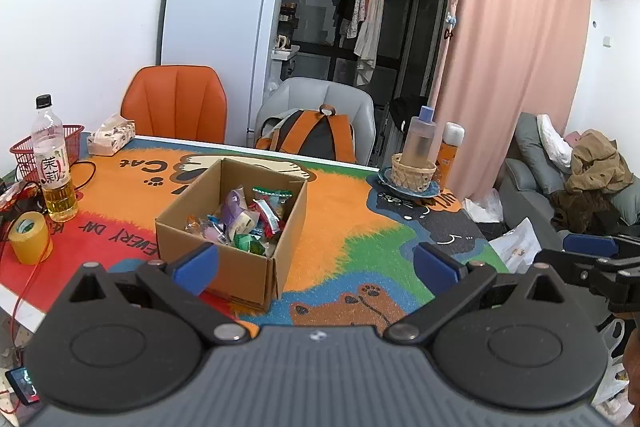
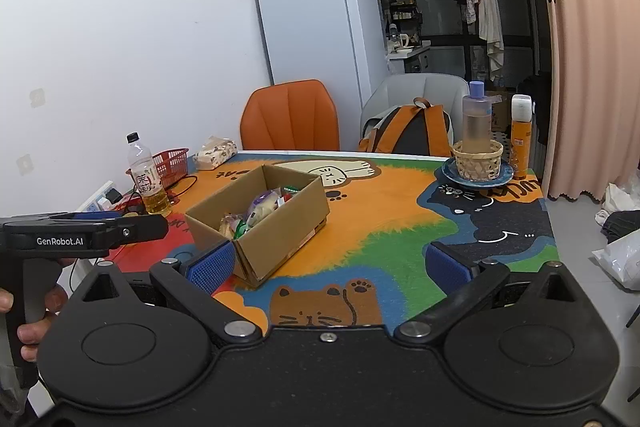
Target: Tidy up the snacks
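An open cardboard box stands on the colourful cartoon table mat. Several wrapped snacks lie inside it. My left gripper is open, held above the table's near edge, its left blue pad in front of the box's near wall. My right gripper is open too, nothing between its fingers, with the box's near corner just beyond its left pad. In the left wrist view the right gripper shows at the right edge. In the right wrist view the left gripper appears at the left, held by a hand.
A tea bottle, yellow tape roll, red basket and tissue pack sit at the left. A blue plate with a wicker basket and bottle and an orange can stand at the far right. Chairs stand behind.
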The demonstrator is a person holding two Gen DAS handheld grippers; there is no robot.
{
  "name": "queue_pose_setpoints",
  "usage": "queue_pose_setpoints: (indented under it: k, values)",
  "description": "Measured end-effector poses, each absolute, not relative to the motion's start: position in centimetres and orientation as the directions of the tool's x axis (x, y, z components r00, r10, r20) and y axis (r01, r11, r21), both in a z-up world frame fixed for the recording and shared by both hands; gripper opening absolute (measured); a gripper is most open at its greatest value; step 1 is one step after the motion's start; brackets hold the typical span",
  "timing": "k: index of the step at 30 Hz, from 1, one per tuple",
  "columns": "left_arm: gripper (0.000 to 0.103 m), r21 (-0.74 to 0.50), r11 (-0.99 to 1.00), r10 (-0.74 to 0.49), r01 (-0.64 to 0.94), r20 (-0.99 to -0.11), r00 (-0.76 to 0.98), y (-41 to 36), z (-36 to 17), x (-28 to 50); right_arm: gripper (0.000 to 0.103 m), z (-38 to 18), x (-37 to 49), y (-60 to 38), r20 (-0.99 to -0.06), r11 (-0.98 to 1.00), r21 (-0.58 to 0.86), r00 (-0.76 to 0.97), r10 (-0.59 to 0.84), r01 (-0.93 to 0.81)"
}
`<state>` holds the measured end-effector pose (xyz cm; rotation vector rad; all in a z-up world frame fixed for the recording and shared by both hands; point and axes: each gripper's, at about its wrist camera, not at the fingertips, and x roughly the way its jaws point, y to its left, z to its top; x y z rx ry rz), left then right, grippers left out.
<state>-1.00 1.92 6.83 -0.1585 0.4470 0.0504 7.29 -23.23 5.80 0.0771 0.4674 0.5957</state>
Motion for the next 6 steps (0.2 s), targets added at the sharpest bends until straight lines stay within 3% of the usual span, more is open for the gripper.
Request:
queue_pose_setpoints:
  k: [6]
  values:
    - [0.103,-0.145,0.986,0.011,-0.081,-0.429,0.903,1.96,6.78,-1.06,0.103,5.66,7.42,-23.07,-0.408,0.831,0.196,0.727,0.552,-0.521]
